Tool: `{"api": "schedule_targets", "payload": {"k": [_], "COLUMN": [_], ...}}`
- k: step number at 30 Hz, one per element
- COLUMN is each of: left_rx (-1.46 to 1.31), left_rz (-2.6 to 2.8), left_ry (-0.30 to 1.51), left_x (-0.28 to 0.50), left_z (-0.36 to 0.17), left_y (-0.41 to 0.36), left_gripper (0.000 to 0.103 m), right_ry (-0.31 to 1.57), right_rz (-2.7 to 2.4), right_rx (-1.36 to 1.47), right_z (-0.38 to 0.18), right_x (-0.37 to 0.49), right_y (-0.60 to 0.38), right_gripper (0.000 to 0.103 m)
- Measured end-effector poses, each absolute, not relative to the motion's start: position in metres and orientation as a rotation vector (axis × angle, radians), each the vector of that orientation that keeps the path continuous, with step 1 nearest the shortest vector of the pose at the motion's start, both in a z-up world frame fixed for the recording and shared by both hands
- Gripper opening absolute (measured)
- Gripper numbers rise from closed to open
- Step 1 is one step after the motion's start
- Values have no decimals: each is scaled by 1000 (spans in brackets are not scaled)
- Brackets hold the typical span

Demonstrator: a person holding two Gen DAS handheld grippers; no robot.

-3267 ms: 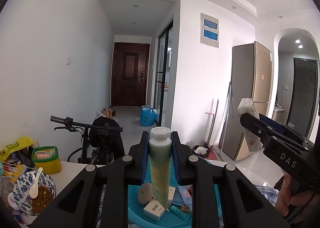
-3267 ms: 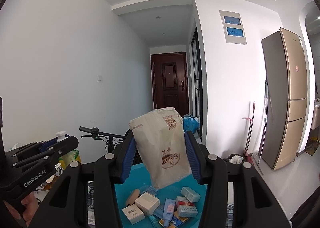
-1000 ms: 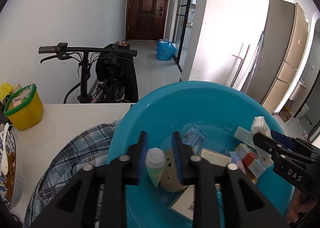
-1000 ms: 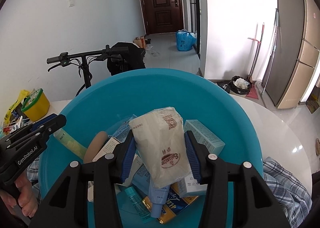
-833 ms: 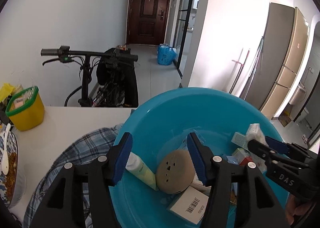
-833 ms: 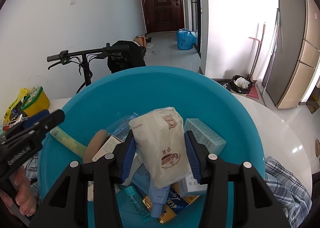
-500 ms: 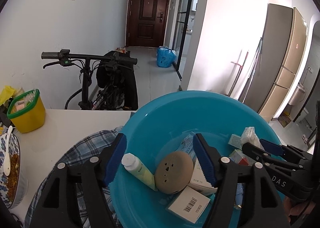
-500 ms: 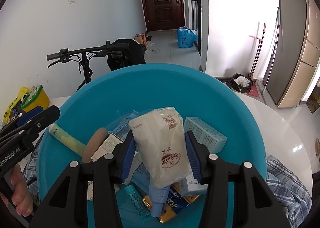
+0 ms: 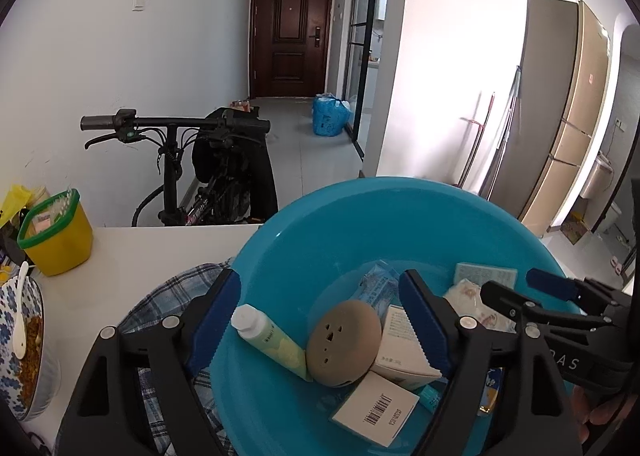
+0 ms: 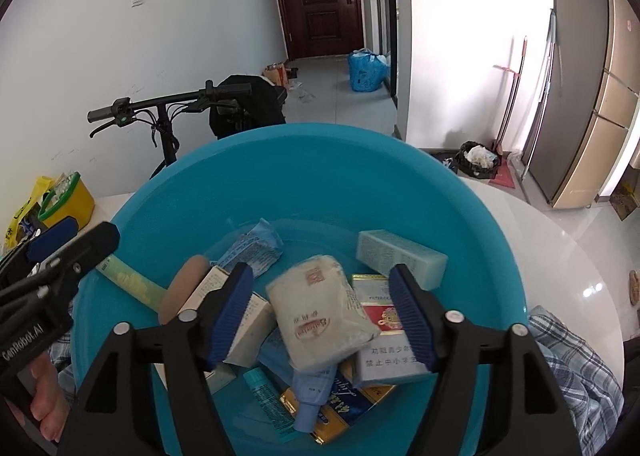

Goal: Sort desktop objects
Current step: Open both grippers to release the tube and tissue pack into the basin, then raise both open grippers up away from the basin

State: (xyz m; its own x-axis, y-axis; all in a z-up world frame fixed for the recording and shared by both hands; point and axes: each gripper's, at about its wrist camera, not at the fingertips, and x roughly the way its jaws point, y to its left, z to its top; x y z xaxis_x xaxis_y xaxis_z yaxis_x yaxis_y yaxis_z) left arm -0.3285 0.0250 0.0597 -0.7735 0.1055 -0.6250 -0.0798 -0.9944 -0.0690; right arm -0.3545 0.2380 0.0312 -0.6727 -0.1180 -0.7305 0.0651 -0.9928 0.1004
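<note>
**Both grippers empty over the basin**

Right gripper (image 10: 320,316) gapes above a crumpled white pouch (image 10: 320,312) lying on boxes in the blue basin (image 10: 320,183). Left gripper (image 9: 320,320), spread wide, hovers over a green tube (image 9: 276,344) beside a tan disc (image 9: 344,344)

White walls run down a hallway to a dark brown door (image 9: 291,29), with grey tiled floor (image 9: 304,143) and a blue bag (image 9: 328,115) beside a black-framed glass door (image 9: 358,55). A black bicycle (image 9: 208,171) stands against the left wall. A tall gold fridge (image 9: 560,115) stands at right, with mops (image 10: 512,107) leaning nearby. Daylight glares off the white counter (image 10: 568,240).
</note>
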Motion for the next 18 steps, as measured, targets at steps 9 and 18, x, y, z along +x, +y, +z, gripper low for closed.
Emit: {"api": "schedule_targets", "payload": {"k": [9,18], "left_rx": [-958,-749], "left_rz": [2934,3037], "left_ry": [-104,-43], "left_x": [-320,-288], "left_z": [72,107], "left_y": [17,20], "left_gripper": [83,83], "right_ry": [-165,-196], "right_rz": [-2839,-2943], "right_rx": [1213,1034], "right_z": [39,77], "right_x": [-354,-330], "right_y": [254,263], "right_gripper": [70,83]}}
